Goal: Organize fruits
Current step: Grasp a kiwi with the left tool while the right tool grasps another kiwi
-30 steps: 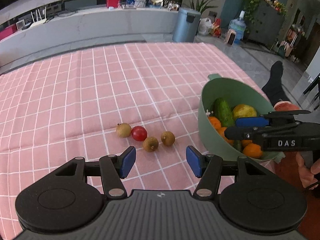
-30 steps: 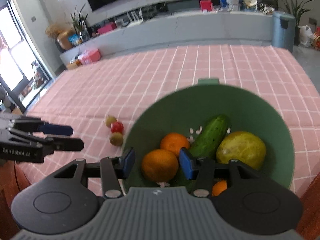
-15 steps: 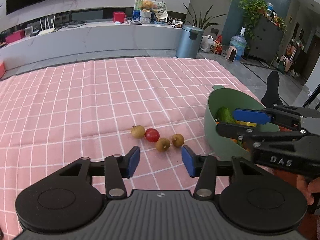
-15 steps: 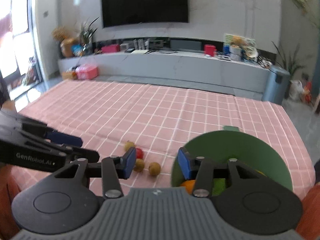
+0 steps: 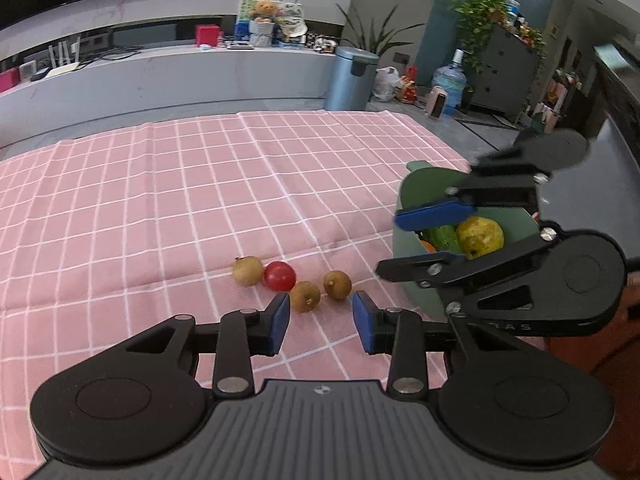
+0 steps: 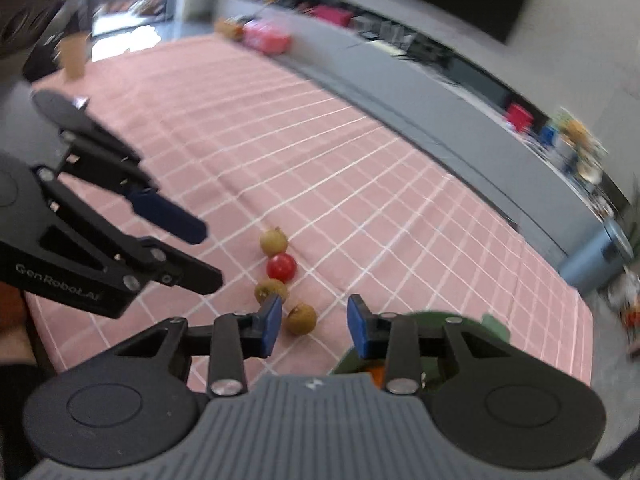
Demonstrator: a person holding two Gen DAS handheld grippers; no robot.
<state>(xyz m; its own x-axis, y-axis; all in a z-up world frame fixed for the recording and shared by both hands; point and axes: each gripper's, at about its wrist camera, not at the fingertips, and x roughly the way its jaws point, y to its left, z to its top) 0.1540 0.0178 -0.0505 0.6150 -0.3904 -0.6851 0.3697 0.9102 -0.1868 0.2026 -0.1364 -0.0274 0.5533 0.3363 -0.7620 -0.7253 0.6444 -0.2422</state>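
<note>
Three brown longan-like fruits [image 5: 248,271] [image 5: 305,297] [image 5: 338,285] and a red cherry tomato [image 5: 280,276] lie in a cluster on the pink checked cloth. To their right stands the green bowl [image 5: 430,178], holding a cucumber [image 5: 442,236], a yellow-green fruit [image 5: 480,237] and oranges. My left gripper [image 5: 320,324] hovers just short of the cluster, jaws closing with nothing between them. My right gripper [image 6: 315,326] is rolled over beside the bowl's near rim, jaws closing. A brown fruit [image 6: 301,319] on the cloth shows in its gap, and the pads do not press it.
The tablecloth [image 5: 200,184] runs far to the left and back. The table's right edge lies just past the bowl. Beyond the table are a grey bin [image 5: 352,78], a low white cabinet [image 5: 160,76] and a water bottle [image 5: 450,86]. A blurred tan cup [image 6: 74,56] stands at a far corner.
Both grippers' jaws have narrowed. The right gripper has left its place above the bowl, swung toward the loose fruits and rolled sideways. The left gripper has stayed near the cluster.
</note>
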